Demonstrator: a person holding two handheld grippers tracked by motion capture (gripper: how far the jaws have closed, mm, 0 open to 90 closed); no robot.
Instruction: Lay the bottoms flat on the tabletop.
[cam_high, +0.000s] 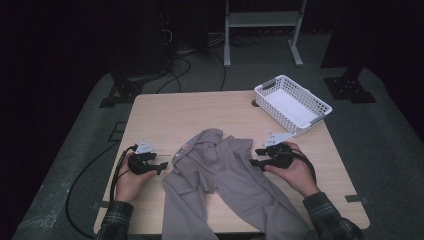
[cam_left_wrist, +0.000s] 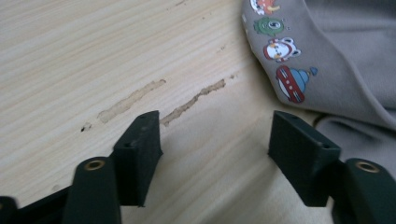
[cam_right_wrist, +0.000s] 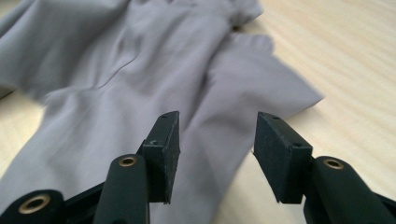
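A grey garment (cam_high: 225, 180) lies spread across the front middle of the wooden table (cam_high: 165, 112). Its edge carries a strip of small cartoon prints (cam_left_wrist: 280, 60). My left gripper (cam_high: 162, 166) sits just left of the cloth, low over the bare wood. In the left gripper view its jaws (cam_left_wrist: 215, 154) stand open with only tabletop between them. My right gripper (cam_high: 256, 157) is at the garment's right edge, pointing left. In its own view, the right gripper (cam_right_wrist: 217, 149) is open above grey cloth (cam_right_wrist: 140, 70), with no fabric pinched.
A white slatted basket (cam_high: 316, 113) stands empty at the table's back right corner. Cables trail off the table's left side to the floor. Bare wood lies behind the garment. A metal frame stands on the floor beyond the table.
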